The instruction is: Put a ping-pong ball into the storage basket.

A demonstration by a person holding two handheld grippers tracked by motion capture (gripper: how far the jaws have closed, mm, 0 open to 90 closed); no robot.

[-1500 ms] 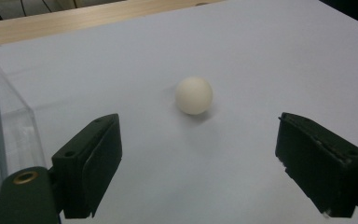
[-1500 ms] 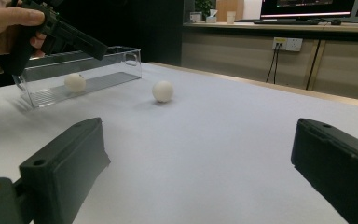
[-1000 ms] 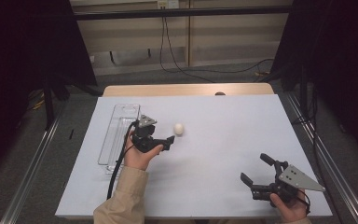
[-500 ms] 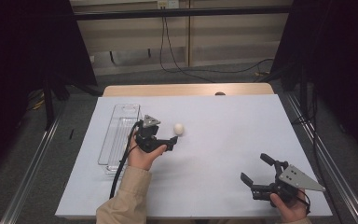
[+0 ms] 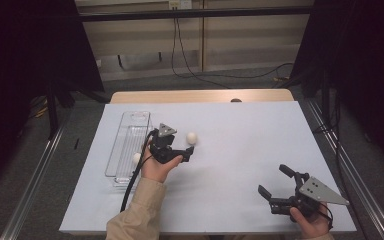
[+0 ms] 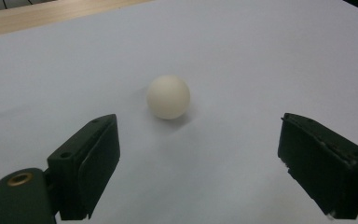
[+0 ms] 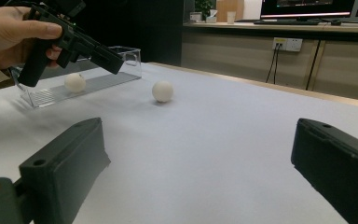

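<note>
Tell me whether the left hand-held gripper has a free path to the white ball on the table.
Probably yes. The left hand-held gripper is open and points at the ball, which lies just ahead on the bare table, with nothing between them.

Tan sleeve, black claws with grey plates

The left claw (image 5: 186, 148) is black, carries a grey three-cornered plate on top and trails a black cable along a tan sleeve (image 5: 135, 212). The right claw (image 5: 276, 181) is black too, its grey plate dotted with small screws. Each jaw is a blocky black pad with a small round hole; brass rings one larger hole.
</note>
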